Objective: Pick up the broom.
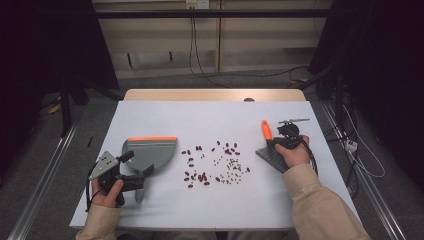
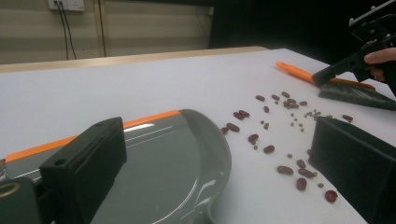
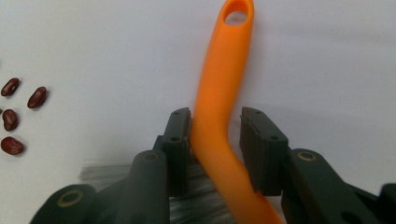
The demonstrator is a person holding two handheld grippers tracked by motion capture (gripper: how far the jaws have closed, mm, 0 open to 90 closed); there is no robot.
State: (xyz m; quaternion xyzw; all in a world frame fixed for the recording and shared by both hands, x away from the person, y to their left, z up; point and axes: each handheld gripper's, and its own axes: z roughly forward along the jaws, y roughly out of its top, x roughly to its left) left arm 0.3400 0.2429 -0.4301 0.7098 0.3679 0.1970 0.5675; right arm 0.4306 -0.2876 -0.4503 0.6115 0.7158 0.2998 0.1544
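— On the counter's left side [image 1: 150, 115], what does the left gripper [image 1: 134, 181] have to deal with?

— A grey plastic dustpan with an orange front lip [image 1: 150, 150], lying flat. The gripper's jaws are spread wide at the pan's near end, with nothing between them. The pan looks light, stiff and glossy, so probably slippery; its short handle at the near end seems the best place to take it.

— And in the middle?

— Scattered dark red kidney beans [image 1: 196, 176] and smaller greenish beans [image 1: 231, 165], loose on the white surface. Small, hard and likely to roll or skip if swept fast.

— Then the right side?

— A hand brush with a curved orange plastic handle [image 3: 219, 102] and soft grey bristles [image 1: 270, 156] lies there. The right gripper [image 3: 215, 122] straddles the handle, one jaw touching it and the other just clear, so not yet clamped. The handle looks rigid, smooth and light; gripping at the bend near the bristles should stop it swivelling.
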